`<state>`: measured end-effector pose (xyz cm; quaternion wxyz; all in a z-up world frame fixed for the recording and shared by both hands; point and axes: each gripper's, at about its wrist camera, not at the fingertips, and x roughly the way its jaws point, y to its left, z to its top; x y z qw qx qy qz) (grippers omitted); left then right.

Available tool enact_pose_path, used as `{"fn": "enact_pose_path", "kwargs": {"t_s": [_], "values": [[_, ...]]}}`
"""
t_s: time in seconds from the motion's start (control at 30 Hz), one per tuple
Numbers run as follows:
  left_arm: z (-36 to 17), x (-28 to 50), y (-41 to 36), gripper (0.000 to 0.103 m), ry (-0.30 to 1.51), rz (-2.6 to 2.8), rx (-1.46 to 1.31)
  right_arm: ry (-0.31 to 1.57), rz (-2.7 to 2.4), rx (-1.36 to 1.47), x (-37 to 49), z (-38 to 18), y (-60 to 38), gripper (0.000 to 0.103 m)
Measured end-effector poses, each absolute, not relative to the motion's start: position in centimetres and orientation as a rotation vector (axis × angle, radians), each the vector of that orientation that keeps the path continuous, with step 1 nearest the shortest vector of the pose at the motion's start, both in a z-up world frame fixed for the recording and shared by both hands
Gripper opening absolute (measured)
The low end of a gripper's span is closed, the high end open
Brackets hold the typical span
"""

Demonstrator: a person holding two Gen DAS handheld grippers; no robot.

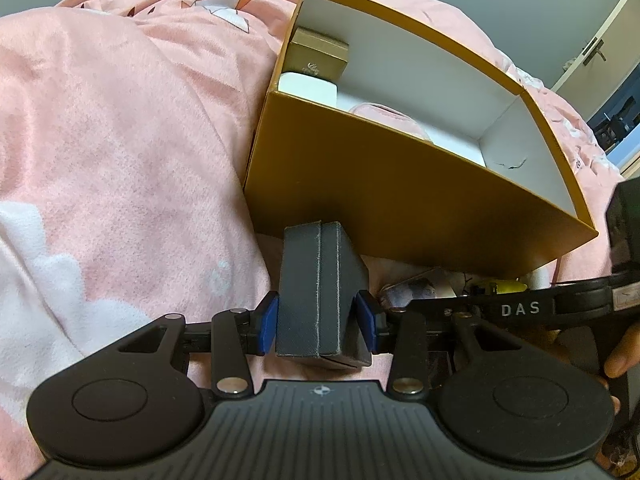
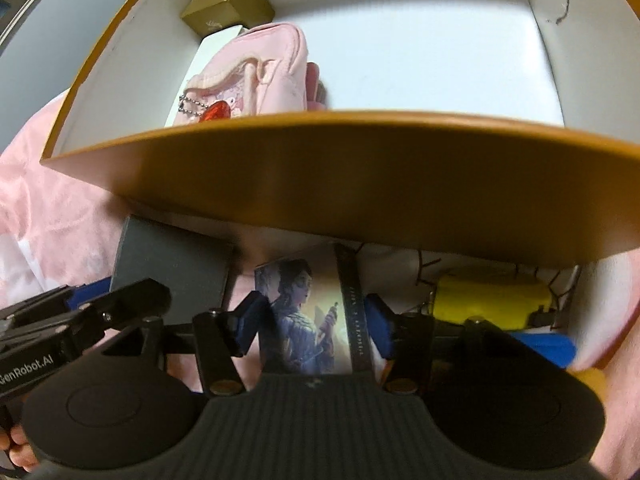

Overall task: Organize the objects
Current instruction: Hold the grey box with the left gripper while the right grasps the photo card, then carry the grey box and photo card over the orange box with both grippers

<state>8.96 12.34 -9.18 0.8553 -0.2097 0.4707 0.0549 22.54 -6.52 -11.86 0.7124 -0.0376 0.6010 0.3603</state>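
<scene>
An open tan cardboard box (image 1: 400, 184) with a white inside stands on a pink blanket; it also shows in the right wrist view (image 2: 360, 184). Inside lie a small gold box (image 1: 320, 54), a white box (image 1: 308, 86) and a pink pouch (image 2: 260, 72) with a red charm. My left gripper (image 1: 320, 322) is shut on a dark grey box (image 1: 316, 292), just in front of the tan box's near wall. My right gripper (image 2: 314, 326) is shut on an illustrated box showing a figure (image 2: 308, 316), below the tan box's near wall.
The pink blanket (image 1: 120, 140) covers the bed to the left. A yellow object (image 2: 492, 300) and a blue one (image 2: 548, 346) lie by the tan box's near wall at the right. A door (image 1: 600, 44) stands at the far right.
</scene>
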Motion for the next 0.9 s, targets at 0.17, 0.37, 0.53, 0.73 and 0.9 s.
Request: {"fn": "enact_pose_path", "kwargs": {"t_s": [0.17,0.37,0.53,0.73,0.9], "values": [[-9.2,9.0,12.3,0.047,0.992,0.115,-0.44,1.274,0.836,-0.079,21.1,-9.3,-7.2,0.029],[-9.2,9.0,12.3,0.047,0.993,0.114,-0.441,1.277,0.91,-0.097,19.6,-8.9,-5.6,0.025],[-9.3,9.0,12.4,0.047,0.992,0.111,-0.45,1.263,0.881,-0.127,19.5,-9.1,-5.4,0.024],[-7.3,8.0,12.3,0.039,0.955,0.067,-0.469,1.141,0.891,-0.136,17.9,-5.5,-6.5,0.024],[-3.5,6.5,11.7,0.039,0.893,-0.019,-0.477,1.027,0.939,-0.124,16.9,-0.8,-8.3,0.024]]}}
